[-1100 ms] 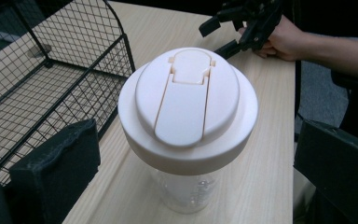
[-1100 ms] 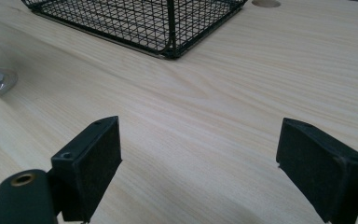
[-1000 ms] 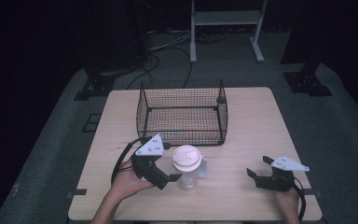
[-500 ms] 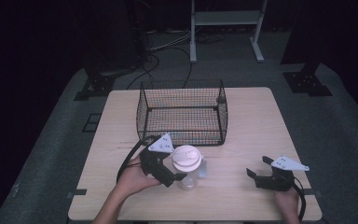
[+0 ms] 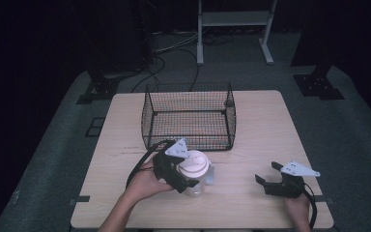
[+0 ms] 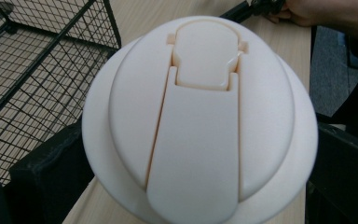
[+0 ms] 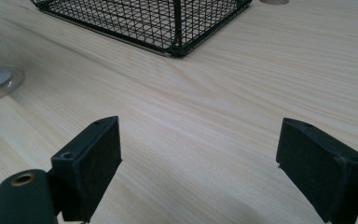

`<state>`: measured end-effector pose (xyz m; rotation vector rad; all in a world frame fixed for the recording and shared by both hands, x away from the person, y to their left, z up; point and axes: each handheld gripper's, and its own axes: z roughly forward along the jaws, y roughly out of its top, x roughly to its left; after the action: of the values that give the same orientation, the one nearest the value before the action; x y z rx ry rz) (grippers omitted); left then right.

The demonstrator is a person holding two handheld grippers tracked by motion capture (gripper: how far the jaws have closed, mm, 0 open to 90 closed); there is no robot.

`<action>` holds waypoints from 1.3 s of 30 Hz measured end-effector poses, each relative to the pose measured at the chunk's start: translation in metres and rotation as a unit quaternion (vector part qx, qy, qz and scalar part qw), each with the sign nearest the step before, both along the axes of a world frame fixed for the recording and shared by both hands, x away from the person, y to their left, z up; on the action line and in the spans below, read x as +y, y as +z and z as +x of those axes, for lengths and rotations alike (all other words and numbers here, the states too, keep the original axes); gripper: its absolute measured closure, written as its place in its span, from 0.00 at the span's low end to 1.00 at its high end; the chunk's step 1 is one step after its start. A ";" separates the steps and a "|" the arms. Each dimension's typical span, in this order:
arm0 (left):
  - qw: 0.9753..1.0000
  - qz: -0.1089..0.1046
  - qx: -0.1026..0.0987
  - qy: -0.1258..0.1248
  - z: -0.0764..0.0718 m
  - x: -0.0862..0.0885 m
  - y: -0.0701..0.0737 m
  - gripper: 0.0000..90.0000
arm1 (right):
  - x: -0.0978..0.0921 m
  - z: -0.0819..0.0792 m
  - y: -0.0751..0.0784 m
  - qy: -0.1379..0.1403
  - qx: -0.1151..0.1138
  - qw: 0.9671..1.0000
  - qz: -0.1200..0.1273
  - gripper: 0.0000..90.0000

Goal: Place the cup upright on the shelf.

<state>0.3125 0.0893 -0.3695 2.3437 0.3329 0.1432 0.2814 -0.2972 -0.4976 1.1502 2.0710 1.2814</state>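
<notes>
**op_left:** Jaws first: my left gripper point(image 5: 189, 170) has its two black jaws on either side of the cup point(image 5: 195, 180), one at each flank just under the white lid point(image 6: 200, 121). They look clamped on it, though from the left gripper view I can't see the contact itself because the lid hides it. The right gripper point(image 5: 267, 180) sits with its jaws spread wide and nothing but bare wood between them.

**benchwatch:** So where's the cup relative to the basket?

**op_left:** It's near the front edge of the table point(image 5: 265, 130), left of centre, and the wire basket point(image 5: 189, 118) is just beyond it, close to the front wall but not touching as far as I can tell. The cup's long axis looks upright, lid on top, clear body below. My left gripper comes at it from the left and slightly above.

**benchwatch:** Which hand's nearer?

**op_left:** Left, obviously, it's on the thing. The right one is well apart, over by the right front corner. My guess is the next move goes forward and up over that basket rim, so the wall height is what matters.

**benchwatch:** Surface? Room?

**op_left:** Pale wood tabletop, smooth. Dark room, grey floor, cables point(image 5: 166, 53) and a white stand point(image 5: 234, 24) behind the table.
</notes>
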 end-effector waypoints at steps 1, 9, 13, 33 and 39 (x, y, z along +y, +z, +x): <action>1.000 0.002 0.001 0.000 0.000 -0.001 0.000 0.00 | 0.000 0.000 0.000 0.000 0.000 1.000 0.000 0.14; 1.000 0.017 0.007 -0.002 0.003 -0.008 -0.003 0.00 | 0.000 0.000 0.000 0.001 0.000 1.000 0.000 0.14; 1.000 0.022 0.008 -0.005 0.004 -0.010 -0.001 0.02 | 0.000 0.000 0.000 0.001 0.000 1.000 0.000 0.14; 1.000 0.031 0.003 0.000 0.009 -0.011 0.019 0.06 | 0.000 0.000 0.000 0.001 0.000 1.000 0.000 0.14; 0.999 0.032 -0.004 0.001 0.011 -0.012 0.033 0.06 | 0.000 0.000 0.000 0.001 -0.001 1.000 0.000 0.14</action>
<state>0.3239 0.0773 -0.3364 2.4053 0.3297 0.1669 0.2814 -0.2968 -0.4977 1.1460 2.0712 1.2823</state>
